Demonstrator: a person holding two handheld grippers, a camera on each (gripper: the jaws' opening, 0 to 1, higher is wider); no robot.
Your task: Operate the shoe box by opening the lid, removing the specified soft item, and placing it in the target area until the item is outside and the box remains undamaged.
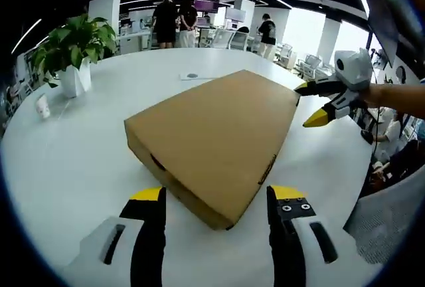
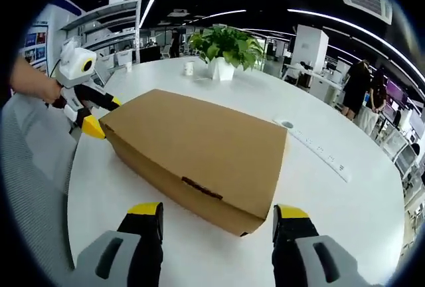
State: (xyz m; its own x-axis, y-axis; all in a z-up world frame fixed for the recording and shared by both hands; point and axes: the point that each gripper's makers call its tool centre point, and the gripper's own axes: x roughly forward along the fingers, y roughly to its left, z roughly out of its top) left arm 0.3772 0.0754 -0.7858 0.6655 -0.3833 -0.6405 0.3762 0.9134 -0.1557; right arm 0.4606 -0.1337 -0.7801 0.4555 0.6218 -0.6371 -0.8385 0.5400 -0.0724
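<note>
A brown cardboard shoe box point(image 1: 212, 134) lies on the white round table point(image 1: 66, 161) with its lid down. In the left gripper view my left gripper point(image 1: 216, 194) is open, its yellow-tipped jaws on either side of the box's near corner. My right gripper point(image 1: 307, 104) comes in from the right, open at the box's far corner. In the right gripper view the same box point(image 2: 199, 147) lies ahead, and my right gripper point(image 2: 218, 210) is open astride its near corner. The left gripper point(image 2: 103, 117) stands open at the far left corner, held by a hand.
A potted plant point(image 1: 73, 51) in a white pot and a small cup point(image 1: 42, 105) stand at the table's far side. A white strip point(image 2: 319, 149) and a small round disc point(image 2: 287, 125) lie beyond the box. Several people stand in the office behind.
</note>
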